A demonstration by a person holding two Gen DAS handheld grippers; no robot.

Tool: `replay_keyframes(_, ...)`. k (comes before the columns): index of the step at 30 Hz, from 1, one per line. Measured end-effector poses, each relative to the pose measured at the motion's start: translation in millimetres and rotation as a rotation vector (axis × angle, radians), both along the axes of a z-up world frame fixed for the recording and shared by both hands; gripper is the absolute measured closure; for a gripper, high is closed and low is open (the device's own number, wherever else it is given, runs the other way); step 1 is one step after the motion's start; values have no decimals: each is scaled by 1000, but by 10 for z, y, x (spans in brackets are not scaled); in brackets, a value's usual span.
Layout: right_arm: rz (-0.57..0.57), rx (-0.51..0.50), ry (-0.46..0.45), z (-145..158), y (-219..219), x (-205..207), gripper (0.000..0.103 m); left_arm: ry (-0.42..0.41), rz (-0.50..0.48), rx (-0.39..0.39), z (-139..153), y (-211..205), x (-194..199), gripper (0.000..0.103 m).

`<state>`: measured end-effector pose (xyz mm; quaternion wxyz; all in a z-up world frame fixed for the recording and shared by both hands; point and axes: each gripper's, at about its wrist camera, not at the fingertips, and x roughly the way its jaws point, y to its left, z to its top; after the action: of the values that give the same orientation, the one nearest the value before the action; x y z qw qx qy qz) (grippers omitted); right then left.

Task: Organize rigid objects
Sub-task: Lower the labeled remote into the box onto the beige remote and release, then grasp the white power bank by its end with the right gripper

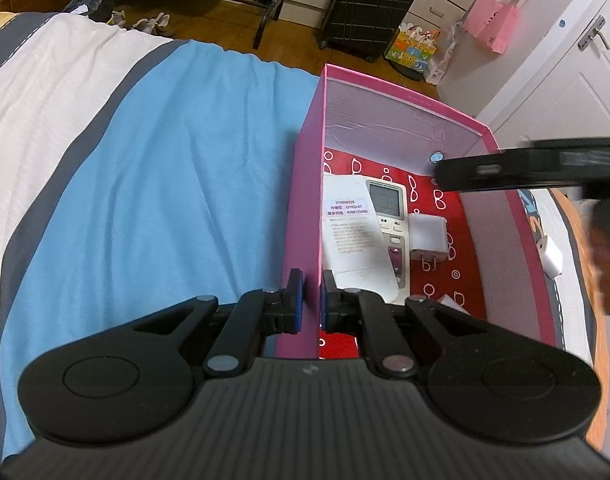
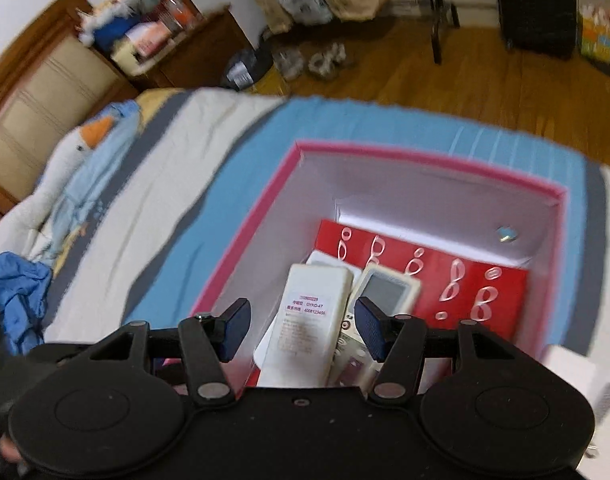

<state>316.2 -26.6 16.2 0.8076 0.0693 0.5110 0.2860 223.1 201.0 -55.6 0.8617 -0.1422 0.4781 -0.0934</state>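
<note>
You are bracing the pink box [image 1: 305,200] with your left gripper [image 1: 309,300]: its fingers [image 1: 295,300] are standing on either side of the box's left wall, one outside and one inside, nearly closed on the thin cardboard, so the box looks pinned in place on the bed [image 1: 165,160]. Inside, on the red patterned lining [image 1: 465,240], two remotes are lying side by side, the white remote [image 1: 351,228] face down with its label up and the grey-screened remote [image 1: 391,220] just beside it at its 3 o'clock, with a white plug adapter [image 1: 427,236] touching that one's right edge. Your right gripper [image 2: 301,330] is hovering above the box with its fingers [image 2: 235,328] spread wide and nothing between them; in its own view the white remote sits below the gap, well clear of both pads. From the left wrist view, a dark flat object [image 1: 525,168] is reaching in over the box from 3 o'clock, blurred; it is probably part of your right-hand rig, but I cannot tell for certain. Another white charger [image 1: 549,256] is lying on the bed outside the right wall of the box. Judging by this, you are between placements: several rigid items are already boxed and the right hand is free. The next move most likely calls for swinging the right gripper out to about 4 o'clock of the box, closing on that outside charger across its narrow sides, and lowering it into the bare red area, while you are keeping the left grip steady so the light box does not slide.
</note>
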Motion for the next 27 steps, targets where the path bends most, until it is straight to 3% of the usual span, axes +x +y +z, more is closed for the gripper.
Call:
replay_keyframes(6, -25, 50, -104, 427, -483, -372, 40, 5, 0, 8, 11, -19, 18, 96)
replay_keyframes(12, -96, 2, -180, 539, -989, -683, 40, 11, -1, 24, 22, -49, 25, 96)
replay_keyframes(16, -174, -29, -178, 384, -1330, -776, 40, 15, 1, 33, 23, -67, 27, 96)
replay_keyframes(24, -237, -149, -142, -221, -1710, -829, 40, 24, 7, 32, 20, -66, 41, 96)
replay_keyframes(27, -255, -129, -78, -417, -1757, -789, 40, 27, 8, 36, 18, -72, 48, 96)
